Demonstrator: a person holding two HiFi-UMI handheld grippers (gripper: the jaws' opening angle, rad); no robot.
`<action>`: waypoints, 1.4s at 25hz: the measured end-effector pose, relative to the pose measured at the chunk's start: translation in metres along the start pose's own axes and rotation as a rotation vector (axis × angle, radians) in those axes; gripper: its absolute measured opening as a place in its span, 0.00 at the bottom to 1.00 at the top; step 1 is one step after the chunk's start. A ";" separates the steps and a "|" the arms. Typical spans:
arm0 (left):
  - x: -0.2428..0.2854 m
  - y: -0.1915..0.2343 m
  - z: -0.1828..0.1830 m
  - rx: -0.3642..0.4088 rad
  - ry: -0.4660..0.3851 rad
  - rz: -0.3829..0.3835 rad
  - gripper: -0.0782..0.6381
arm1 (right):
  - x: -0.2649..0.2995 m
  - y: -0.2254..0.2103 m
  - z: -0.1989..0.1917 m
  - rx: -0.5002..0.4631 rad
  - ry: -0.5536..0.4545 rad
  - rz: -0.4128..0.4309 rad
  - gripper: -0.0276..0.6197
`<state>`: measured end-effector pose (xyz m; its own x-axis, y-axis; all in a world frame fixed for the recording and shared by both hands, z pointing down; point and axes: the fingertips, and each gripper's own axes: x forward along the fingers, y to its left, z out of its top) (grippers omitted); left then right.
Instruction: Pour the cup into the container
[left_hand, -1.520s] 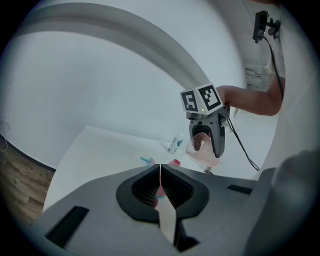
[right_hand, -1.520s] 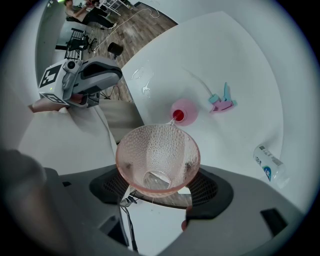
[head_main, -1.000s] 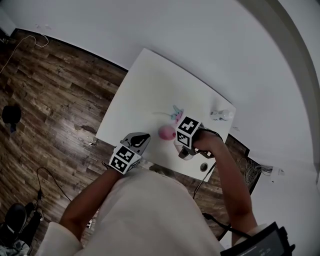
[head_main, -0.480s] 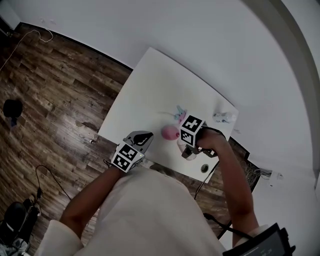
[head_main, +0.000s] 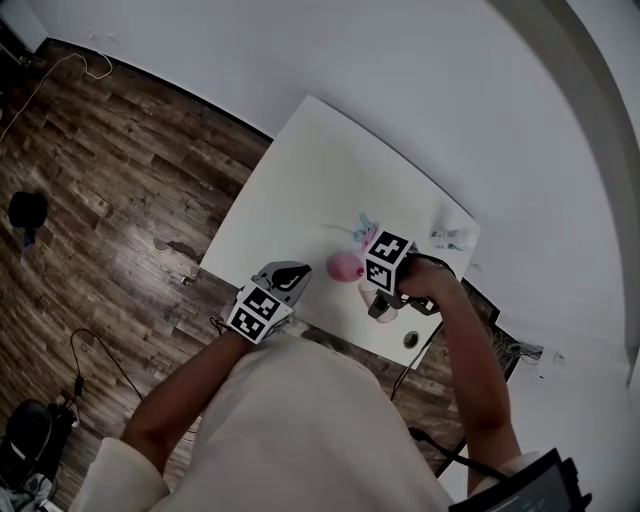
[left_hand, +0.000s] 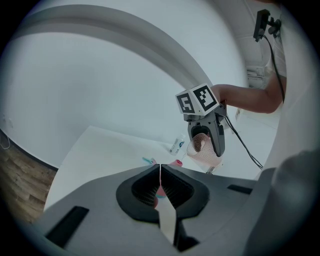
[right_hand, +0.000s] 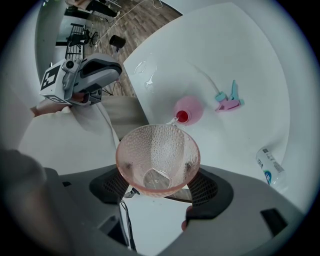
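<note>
— Starting with the biggest thing: where is the white table (head_main: 300, 170)?
— Under both tongs, stretching away ahead of them. The left tongs (left_hand: 160, 186) hover over its near edge, jaws pressed together with nothing between them.
— And the right tongs (right_hand: 159, 175)?
— Clamped on the pink dimpled cup (right_hand: 157, 150), 1 jaw on each side of its lower wall. They hold it in the air to the right of the left tongs.
— Where is the container?
— The round pink container (right_hand: 188, 110) with the red mouth rests on the table just ahead of the right tongs, beyond the cup's rim and apart from it.
— Anything smaller?
— A small bottle (right_hand: 270, 170) lies off to the right of the right tongs, and a pink and teal trigger piece (right_hand: 227, 100) lies beyond the container.
— So which step?
— I judge the cup is lifted and lined up, with no pouring yet. I can't tell what is inside it. Next, the right tongs should bring the rim over that red mouth and tip slowly. The opening looks small, so a spill would be easy.
</note>
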<state>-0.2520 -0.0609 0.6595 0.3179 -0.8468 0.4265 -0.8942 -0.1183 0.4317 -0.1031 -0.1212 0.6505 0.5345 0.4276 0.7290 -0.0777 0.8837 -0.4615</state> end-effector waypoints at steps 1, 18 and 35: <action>0.000 0.000 0.000 0.000 -0.001 0.000 0.12 | 0.000 0.001 0.000 -0.001 0.003 0.001 0.60; 0.001 -0.004 -0.007 0.005 0.007 -0.008 0.12 | 0.000 0.004 0.000 -0.026 0.040 -0.003 0.60; 0.000 0.000 -0.008 0.001 -0.005 -0.004 0.12 | -0.002 0.005 -0.001 -0.037 0.093 -0.003 0.60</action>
<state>-0.2490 -0.0571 0.6659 0.3197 -0.8491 0.4205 -0.8933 -0.1222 0.4325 -0.1037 -0.1172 0.6466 0.6109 0.4038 0.6809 -0.0457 0.8767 -0.4789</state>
